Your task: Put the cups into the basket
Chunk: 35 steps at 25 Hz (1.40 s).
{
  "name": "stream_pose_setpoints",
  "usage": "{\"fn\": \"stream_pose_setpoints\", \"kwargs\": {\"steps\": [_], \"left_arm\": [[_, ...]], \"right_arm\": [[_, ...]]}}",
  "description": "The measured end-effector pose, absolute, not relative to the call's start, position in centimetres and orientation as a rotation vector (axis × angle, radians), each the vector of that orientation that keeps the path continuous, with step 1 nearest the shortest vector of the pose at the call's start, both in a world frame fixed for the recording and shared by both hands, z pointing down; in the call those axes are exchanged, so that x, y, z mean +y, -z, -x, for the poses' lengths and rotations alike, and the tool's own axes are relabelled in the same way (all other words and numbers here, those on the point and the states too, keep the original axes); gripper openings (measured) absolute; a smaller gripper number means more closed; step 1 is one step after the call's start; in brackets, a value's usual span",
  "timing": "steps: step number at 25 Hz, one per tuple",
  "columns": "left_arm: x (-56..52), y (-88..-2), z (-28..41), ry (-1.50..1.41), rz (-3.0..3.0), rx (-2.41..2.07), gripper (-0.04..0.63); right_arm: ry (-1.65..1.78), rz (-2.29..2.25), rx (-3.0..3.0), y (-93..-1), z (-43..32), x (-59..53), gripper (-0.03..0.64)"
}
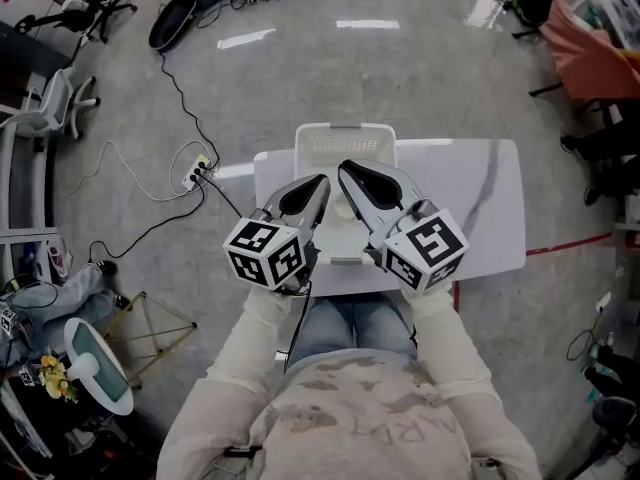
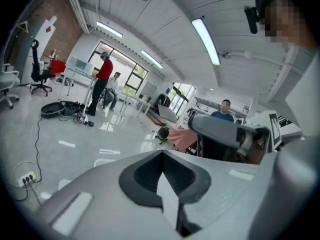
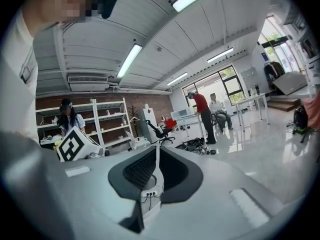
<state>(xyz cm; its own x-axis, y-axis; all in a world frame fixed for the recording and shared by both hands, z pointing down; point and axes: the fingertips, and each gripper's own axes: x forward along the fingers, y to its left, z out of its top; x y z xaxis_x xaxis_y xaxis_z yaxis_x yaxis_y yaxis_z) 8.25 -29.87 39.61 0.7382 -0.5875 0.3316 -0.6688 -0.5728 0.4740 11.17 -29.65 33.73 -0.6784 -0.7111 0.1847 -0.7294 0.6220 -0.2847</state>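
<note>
— Where are your two grippers?

— I hold both up over the near half of the white surface (image 1: 480, 208), side by side, their marker cubes toward my chest. The left gripper (image 1: 318, 180) and the right gripper (image 1: 345, 168) lean in toward each other, tips close but apart.

— Spread or pressed together?

— Pressed together, both of them. In the left gripper view the left gripper (image 2: 162, 156) has its dark pads meeting at the tip with nothing pinched. In the right gripper view the right gripper (image 3: 156, 151) leaves only a thin slit, and through it I see floor and a power strip (image 3: 146, 190), no object.

— And the basket?

— The white basket (image 1: 345, 138) stands at the far edge of the surface, just beyond my tips.

— The cups?

— I cannot pick them out. My grippers cover the middle of the surface; a pale rounded shape (image 1: 345, 208) shows between them, but I cannot tell what it is.
</note>
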Motion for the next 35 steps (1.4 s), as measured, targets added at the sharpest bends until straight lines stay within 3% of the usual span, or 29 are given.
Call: {"fn": "stream_pose_setpoints", "kwargs": {"steps": [11, 35], "left_arm": [[-27.0, -27.1, -8.4, -0.002, -2.575, -1.006, 0.002], [-22.6, -21.8, -4.4, 0.077, -2.686, -1.101, 0.002]], "right_arm": [[-0.383, -1.273, -2.863, -26.9, -11.2, -26.0, 0.025], [-0.301, -1.258, -2.886, -23.1, -7.6, -22.5, 0.025]]}}
